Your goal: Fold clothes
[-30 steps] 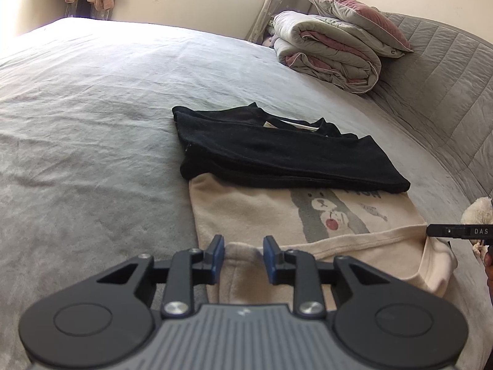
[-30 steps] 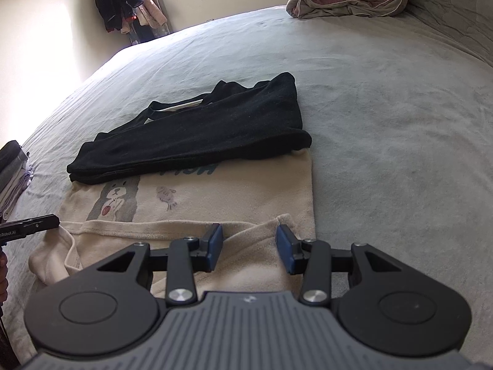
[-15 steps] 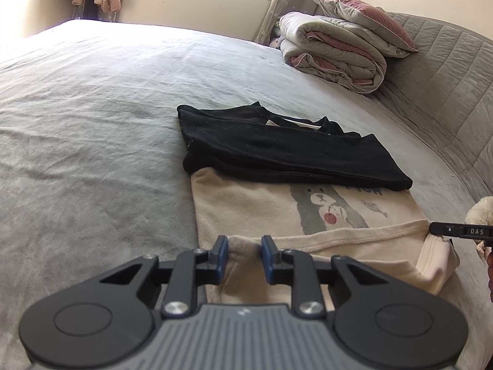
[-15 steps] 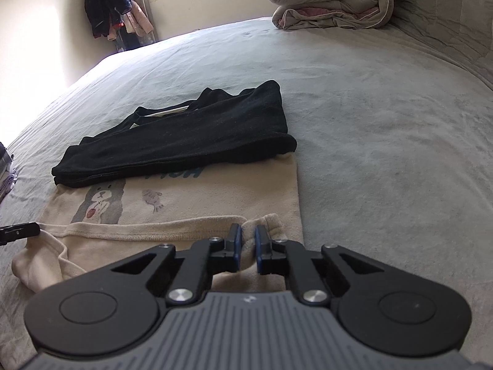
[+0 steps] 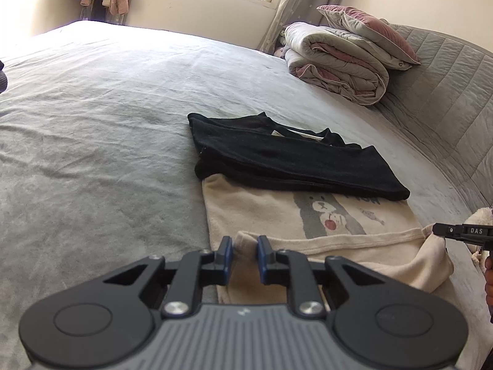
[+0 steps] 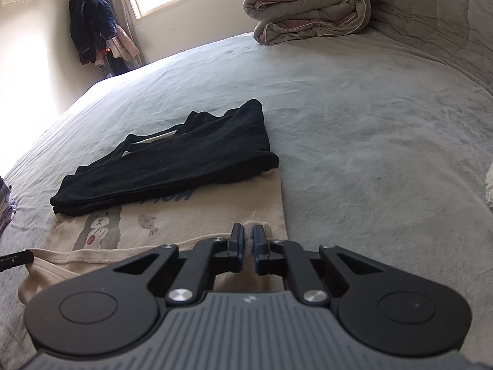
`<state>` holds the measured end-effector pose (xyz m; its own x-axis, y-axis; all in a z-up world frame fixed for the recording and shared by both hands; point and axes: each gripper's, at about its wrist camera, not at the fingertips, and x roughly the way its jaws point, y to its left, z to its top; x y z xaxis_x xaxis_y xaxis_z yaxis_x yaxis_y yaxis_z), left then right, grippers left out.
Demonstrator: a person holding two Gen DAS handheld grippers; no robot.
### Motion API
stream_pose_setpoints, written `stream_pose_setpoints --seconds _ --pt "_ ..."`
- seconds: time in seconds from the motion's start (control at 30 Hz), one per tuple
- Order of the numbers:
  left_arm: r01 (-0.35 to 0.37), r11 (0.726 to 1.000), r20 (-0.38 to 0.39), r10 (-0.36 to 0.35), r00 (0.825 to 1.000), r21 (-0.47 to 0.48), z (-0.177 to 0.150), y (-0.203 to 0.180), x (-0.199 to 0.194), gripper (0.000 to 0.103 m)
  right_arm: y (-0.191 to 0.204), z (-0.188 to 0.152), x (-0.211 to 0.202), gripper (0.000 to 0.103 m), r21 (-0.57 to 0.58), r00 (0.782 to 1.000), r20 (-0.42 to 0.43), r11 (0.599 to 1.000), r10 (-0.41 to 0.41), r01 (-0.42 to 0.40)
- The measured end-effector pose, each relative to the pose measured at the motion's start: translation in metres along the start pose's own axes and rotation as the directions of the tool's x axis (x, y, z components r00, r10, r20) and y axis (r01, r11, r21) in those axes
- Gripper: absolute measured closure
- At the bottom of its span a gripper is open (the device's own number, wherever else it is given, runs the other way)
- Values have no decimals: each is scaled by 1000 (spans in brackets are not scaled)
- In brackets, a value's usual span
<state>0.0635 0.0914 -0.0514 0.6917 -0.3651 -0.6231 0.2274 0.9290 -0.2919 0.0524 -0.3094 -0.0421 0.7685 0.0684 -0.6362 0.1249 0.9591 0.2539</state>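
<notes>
Now both jaws pinch the cream shirt (image 5: 265,215) beneath the black garment (image 5: 286,157).

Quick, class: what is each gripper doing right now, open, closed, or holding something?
Left gripper: its jaws have just been closing, now shut on the near edge of the cream shirt.
Right gripper: shut on the same shirt's near edge.

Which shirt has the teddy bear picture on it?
The cream shirt, the one nearest the grippers. A grey bear is printed on it. The black shirt lies folded over its far end and looks plain.
</notes>
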Motion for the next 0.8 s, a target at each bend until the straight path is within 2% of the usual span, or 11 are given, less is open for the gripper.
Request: stream_pose_setpoints --seconds 0.13,0.27,0.33,0.43,0.53,0.6,0.63,0.7,0.8 --pt "-7 1000 44 7 999 -5 0 0 -9 92 -2 2 -11 96 17 999 49 1000 4 -5" --pt "-6 1000 92 6 996 -4 0 2 -21 94 1 1 -22 96 -23 993 114 1000 24 -21" --pt "-14 1000 78 15 997 -5 0 3 -18 94 1 2 -22 95 -37 992 126 999 30 -25" --pt "-31 999 41 31 999 -8 -2 4 -8 93 -2 2 -8 92 -26 997 73 999 26 -25" --pt "-37 999 8 38 999 -17 -3 5 -2 89 -4 3 -3 83 -19 999 51 1000 16 -15" --pt "-39 999 1 39 999 -30 -3 7 -1 76 -8 6 -7 65 -13 997 70 1000 13 -12" --pt "-36 999 3 36 999 -37 -3 9 -2 74 -11 6 -11 55 -7 996 90 1000 13 -12" --pt "-30 998 6 30 1000 -52 -1 13 -5 71 -16 9 -14 55 -2 995 101 1000 21 -21" --pt "-26 998 -5 26 1000 -62 -1 16 -3 71 -20 8 -10 55 0 997 72 999 39 -39"
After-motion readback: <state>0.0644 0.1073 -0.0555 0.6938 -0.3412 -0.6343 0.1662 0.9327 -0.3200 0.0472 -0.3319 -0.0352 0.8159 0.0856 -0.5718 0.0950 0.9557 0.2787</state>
